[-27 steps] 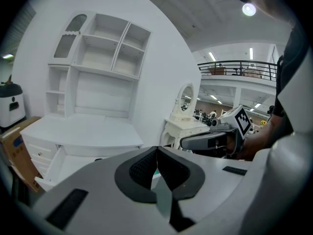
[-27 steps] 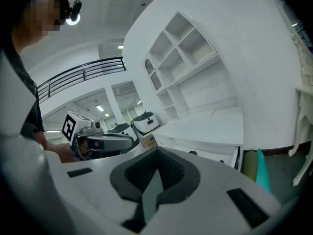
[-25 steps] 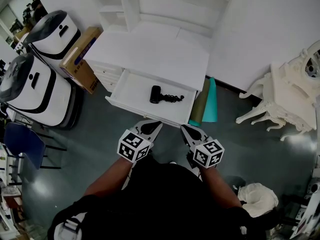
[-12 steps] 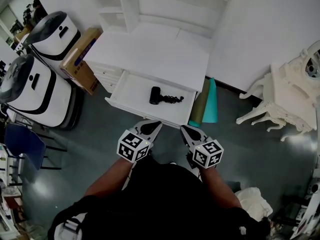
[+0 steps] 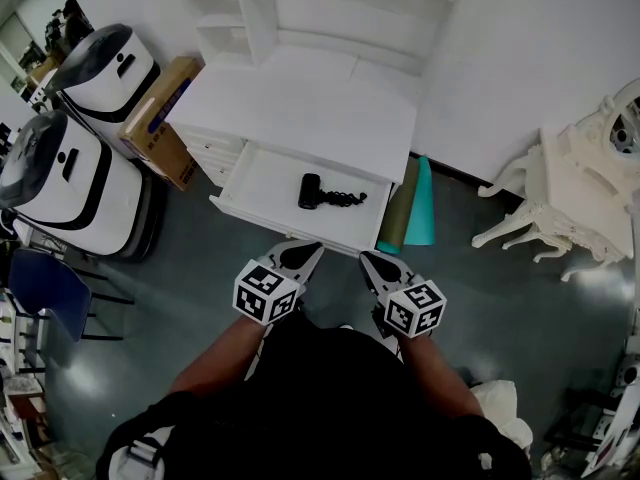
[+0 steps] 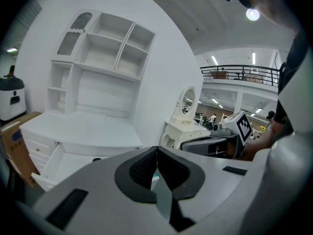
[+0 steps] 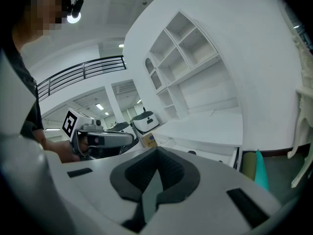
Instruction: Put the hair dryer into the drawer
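A black hair dryer (image 5: 312, 190) with its coiled cord lies inside the open white drawer (image 5: 262, 174) of the white desk (image 5: 300, 103). My left gripper (image 5: 299, 256) and right gripper (image 5: 374, 263) hang side by side just in front of the drawer's front edge, apart from it. Both are shut with nothing between their jaws. In the left gripper view the left gripper (image 6: 156, 151) has its pads pressed together, and the drawer (image 6: 61, 163) shows at lower left. The right gripper (image 7: 157, 153) is likewise shut in its own view.
Two white-and-black machines (image 5: 65, 173) and a cardboard box (image 5: 160, 118) stand left of the desk. Green and olive rolls (image 5: 412, 203) lean beside its right end. An ornate white dressing table (image 5: 580, 193) stands at the right. A blue chair (image 5: 45, 288) stands at lower left.
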